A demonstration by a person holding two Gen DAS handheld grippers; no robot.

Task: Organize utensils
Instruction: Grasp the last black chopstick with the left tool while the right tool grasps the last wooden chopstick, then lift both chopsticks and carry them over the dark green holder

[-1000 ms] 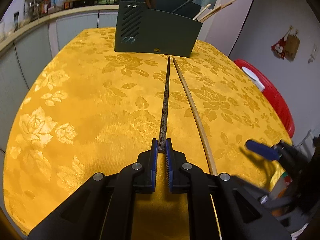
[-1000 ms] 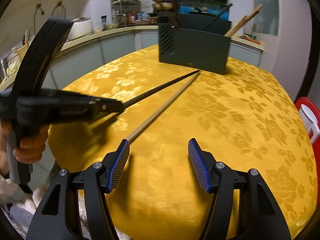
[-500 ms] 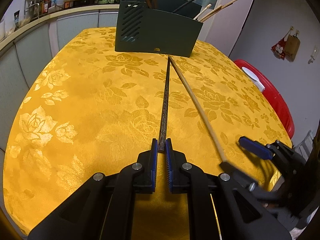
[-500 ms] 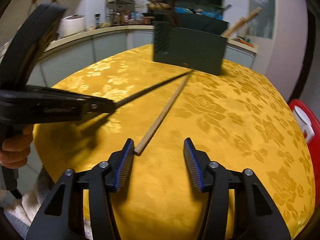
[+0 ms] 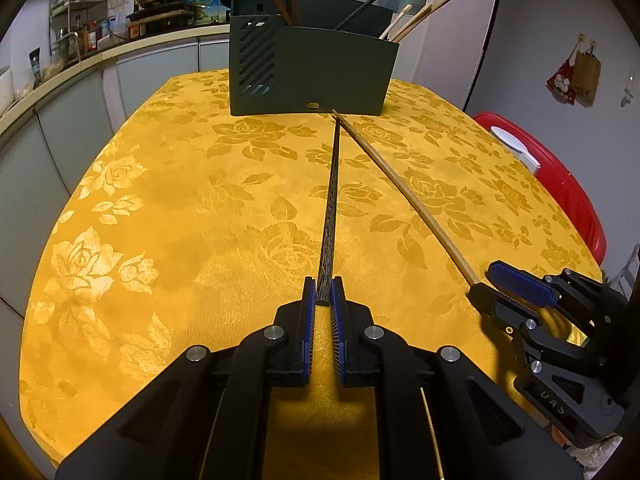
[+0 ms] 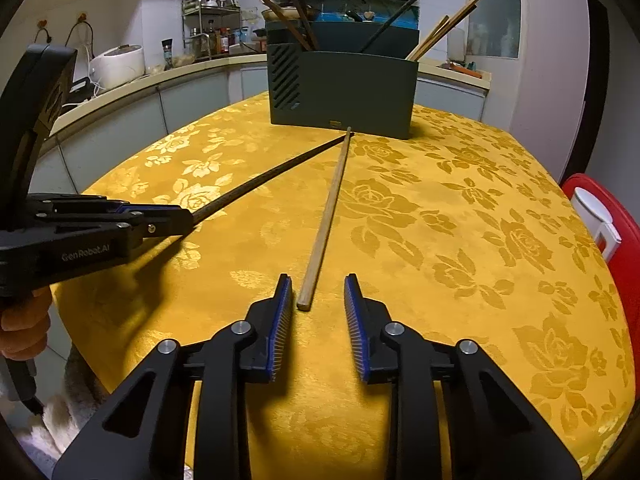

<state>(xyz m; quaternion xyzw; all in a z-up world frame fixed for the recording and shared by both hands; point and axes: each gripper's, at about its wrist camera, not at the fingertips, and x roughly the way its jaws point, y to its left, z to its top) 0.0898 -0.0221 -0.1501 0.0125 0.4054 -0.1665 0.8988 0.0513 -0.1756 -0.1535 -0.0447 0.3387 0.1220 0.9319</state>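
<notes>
Through my left wrist camera, my left gripper point(image 5: 323, 302) is clamped on the near end of the dark chopstick point(image 5: 331, 208), which runs ahead over the yellow-clothed counter point(image 5: 160, 208) toward the dark utensil holder point(image 5: 312, 68). My right gripper point(image 5: 486, 284) sits at the near end of the light wooden chopstick point(image 5: 404, 194)

Through my right wrist camera, my right gripper point(image 6: 317, 300) has just been closing; its pads stand apart around the wooden chopstick's point(image 6: 326, 220) end, not yet pressing it. My left gripper point(image 6: 176, 222) grips the dark chopstick point(image 6: 264, 180)
</notes>
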